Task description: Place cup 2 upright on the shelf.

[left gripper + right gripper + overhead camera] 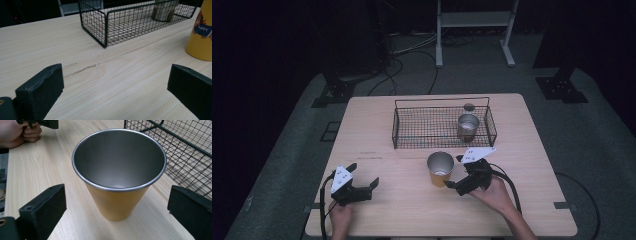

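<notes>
On a pale wooden table [377, 210], a yellow cup [440, 169] with a silver metal inside stands upright near the middle, just in front of a black wire basket [412, 142]. The right gripper [455, 172], held in the person's right hand [497, 194], sits just to the right of the cup with its jaws spread wide, one on each side of the cup and neither touching it. In the right gripper view the cup [119, 173] is empty, and the basket [185, 147] lies close behind it. The left gripper [363, 175], held in the left hand [341, 216], rests near the table's front left corner, well apart from the cup, its jaws also wide and holding nothing. In the left gripper view the cup [201, 32] bears a printed picture with the word "Puppy". A second metal cup [468, 126] stands upright inside the basket toward its right end.
</notes>
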The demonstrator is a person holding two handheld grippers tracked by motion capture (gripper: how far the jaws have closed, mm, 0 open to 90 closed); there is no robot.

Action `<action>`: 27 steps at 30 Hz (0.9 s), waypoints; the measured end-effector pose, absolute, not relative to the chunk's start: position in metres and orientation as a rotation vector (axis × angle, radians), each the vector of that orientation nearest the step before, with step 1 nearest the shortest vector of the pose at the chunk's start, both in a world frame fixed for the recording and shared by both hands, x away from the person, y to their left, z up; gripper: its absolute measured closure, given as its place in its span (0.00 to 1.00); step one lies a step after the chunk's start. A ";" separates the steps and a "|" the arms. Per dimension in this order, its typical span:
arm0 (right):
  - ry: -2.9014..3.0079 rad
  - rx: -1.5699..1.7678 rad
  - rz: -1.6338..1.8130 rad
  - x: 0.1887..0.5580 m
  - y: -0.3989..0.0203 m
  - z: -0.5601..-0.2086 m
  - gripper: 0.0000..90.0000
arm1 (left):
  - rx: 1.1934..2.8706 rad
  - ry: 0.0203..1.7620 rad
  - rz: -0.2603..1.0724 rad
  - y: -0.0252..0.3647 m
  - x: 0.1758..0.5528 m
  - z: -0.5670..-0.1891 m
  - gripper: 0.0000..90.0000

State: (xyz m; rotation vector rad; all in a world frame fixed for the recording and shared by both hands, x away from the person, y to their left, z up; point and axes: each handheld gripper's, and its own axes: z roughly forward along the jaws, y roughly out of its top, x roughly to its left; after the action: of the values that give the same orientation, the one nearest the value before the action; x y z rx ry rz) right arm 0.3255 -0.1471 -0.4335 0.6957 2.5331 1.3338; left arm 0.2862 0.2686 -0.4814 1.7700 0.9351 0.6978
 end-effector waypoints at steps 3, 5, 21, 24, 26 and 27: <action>2.534 0.697 1.324 0.327 -0.144 -0.435 0.01 | 1.770 0.935 0.697 0.269 0.286 -0.481 0.00; 2.531 0.696 1.324 0.327 -0.143 -0.436 0.01 | 1.770 0.935 0.696 0.269 0.286 -0.481 0.00; 2.511 0.721 1.321 0.336 -0.132 -0.444 0.01 | 1.768 0.936 0.697 0.269 0.286 -0.481 0.00; 2.508 0.712 1.319 0.338 -0.131 -0.445 0.01 | 1.767 0.936 0.697 0.269 0.286 -0.481 0.00; 2.507 0.713 1.321 0.339 -0.130 -0.445 0.01 | 1.767 0.935 0.697 0.269 0.286 -0.481 0.00; 2.506 0.711 1.321 0.339 -0.129 -0.446 0.01 | 1.767 0.935 0.697 0.269 0.286 -0.481 0.00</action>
State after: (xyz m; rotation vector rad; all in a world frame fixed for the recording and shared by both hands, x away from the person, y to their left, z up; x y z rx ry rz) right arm 0.3391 -0.1287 -0.4455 0.7115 2.5064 1.3213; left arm 0.2862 0.2687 -0.4814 1.7669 0.9354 0.6968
